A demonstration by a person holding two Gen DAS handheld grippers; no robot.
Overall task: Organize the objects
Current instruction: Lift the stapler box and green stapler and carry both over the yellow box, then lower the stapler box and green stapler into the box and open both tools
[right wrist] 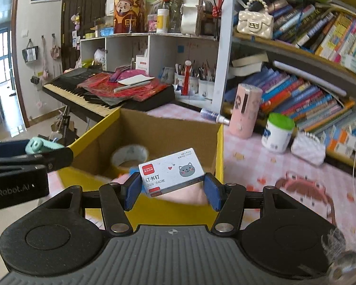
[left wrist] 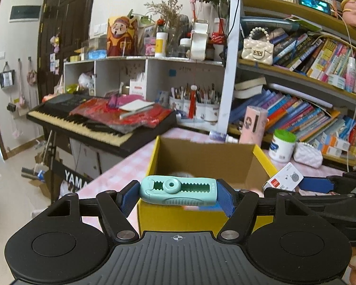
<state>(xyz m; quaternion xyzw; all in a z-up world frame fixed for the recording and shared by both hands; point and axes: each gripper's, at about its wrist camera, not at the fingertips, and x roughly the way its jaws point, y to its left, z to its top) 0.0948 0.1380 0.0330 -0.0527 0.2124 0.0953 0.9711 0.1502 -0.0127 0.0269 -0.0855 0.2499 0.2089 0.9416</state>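
Observation:
My left gripper [left wrist: 178,193] is shut on a mint-green correction tape dispenser [left wrist: 178,191], held above the near rim of an open yellow cardboard box [left wrist: 182,218]. My right gripper [right wrist: 172,186] is shut on a white staple box with a cat picture [right wrist: 172,172], held over the same yellow box [right wrist: 219,147]. A roll of tape [right wrist: 130,155] lies inside the box. The staple box [left wrist: 284,180] and right gripper show at the right of the left wrist view. The dispenser [right wrist: 41,146] and left gripper show at the left of the right wrist view.
The box stands on a pink checked tablecloth [right wrist: 261,163]. Behind it are a pink cylinder [right wrist: 245,110], a white jar with green lid [right wrist: 276,131], a small spray bottle [right wrist: 213,116] and a white quilted pouch [right wrist: 308,148]. A keyboard piano [left wrist: 95,118] stands left; bookshelves [left wrist: 308,83] fill the right.

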